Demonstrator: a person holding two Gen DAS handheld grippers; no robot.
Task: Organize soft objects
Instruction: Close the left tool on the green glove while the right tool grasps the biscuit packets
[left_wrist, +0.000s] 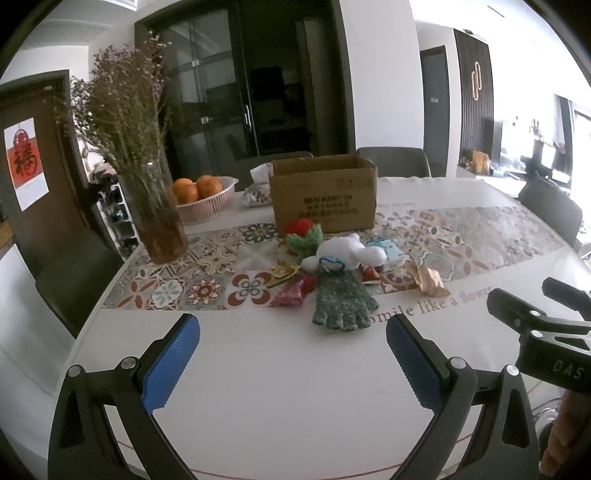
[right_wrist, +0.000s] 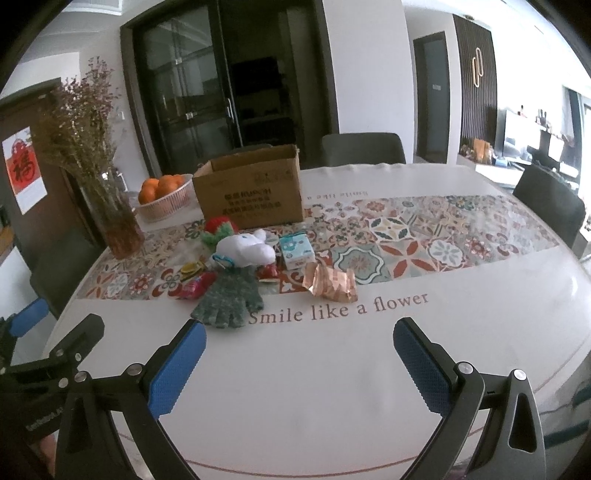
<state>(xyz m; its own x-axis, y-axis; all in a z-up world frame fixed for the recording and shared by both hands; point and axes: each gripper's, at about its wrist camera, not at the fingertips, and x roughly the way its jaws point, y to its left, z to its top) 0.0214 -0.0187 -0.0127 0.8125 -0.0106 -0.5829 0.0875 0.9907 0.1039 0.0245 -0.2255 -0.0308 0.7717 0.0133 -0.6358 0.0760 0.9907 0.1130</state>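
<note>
Bare table (right_wrist: 295, 387) fronts the glove (right_wrist: 231, 299); both grippers (left_wrist: 293, 334) (right_wrist: 299, 338) gape empty, seemingly hovering.

Blue pads on both black claws; a speckled green glove (right_wrist: 229, 301), a white plush toy (right_wrist: 245, 251), a red and green knit piece (right_wrist: 218, 229), a plain brown box (right_wrist: 251, 190), orange fruit (right_wrist: 160, 186) in a pink basket (right_wrist: 166, 208), and red, teal and cream floral tiles across the white desk (right_wrist: 295, 387)

Daylight from right, windows (left_wrist: 535, 140) blown out; heavy fisheye bending, dark corners; slightly soft, perhaps compression.
</note>
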